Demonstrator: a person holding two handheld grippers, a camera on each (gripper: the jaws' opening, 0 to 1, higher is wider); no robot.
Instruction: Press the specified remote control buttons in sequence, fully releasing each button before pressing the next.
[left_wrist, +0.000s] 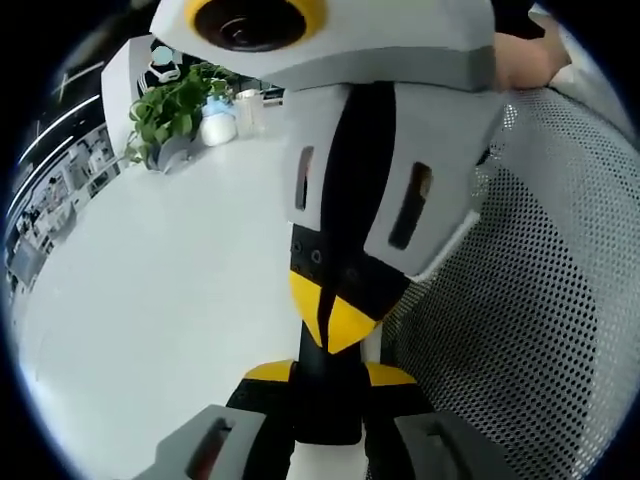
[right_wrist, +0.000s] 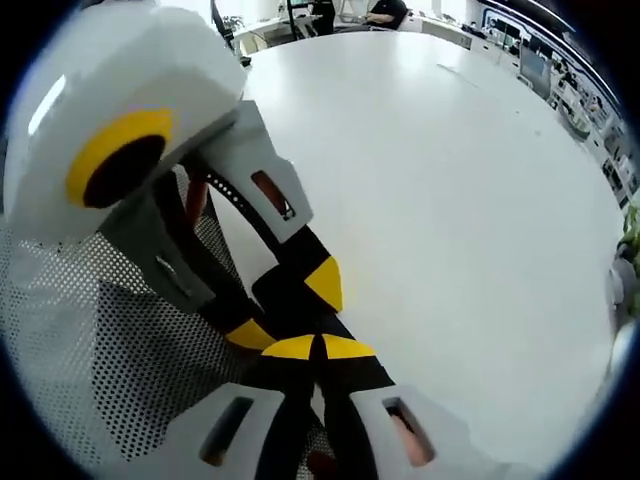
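Observation:
My left gripper (left_wrist: 328, 376) is shut on a slim black remote control (left_wrist: 325, 410), which stands up between its yellow-tipped jaws. My right gripper (left_wrist: 325, 318) comes down from above with its yellow tips together, touching the remote's upper end. In the right gripper view, my right gripper (right_wrist: 320, 348) is shut at the bottom. Its tips meet the remote (right_wrist: 287, 292) held in the left gripper (right_wrist: 288, 308), which reaches in from the upper left. The remote's buttons are hidden.
A white mesh chair back (left_wrist: 540, 300) (right_wrist: 80, 350) sits close beside both grippers. A wide white table (left_wrist: 150, 280) (right_wrist: 450, 200) stretches beyond. A potted plant (left_wrist: 175, 110) and a small bottle (left_wrist: 218, 122) stand at its far edge.

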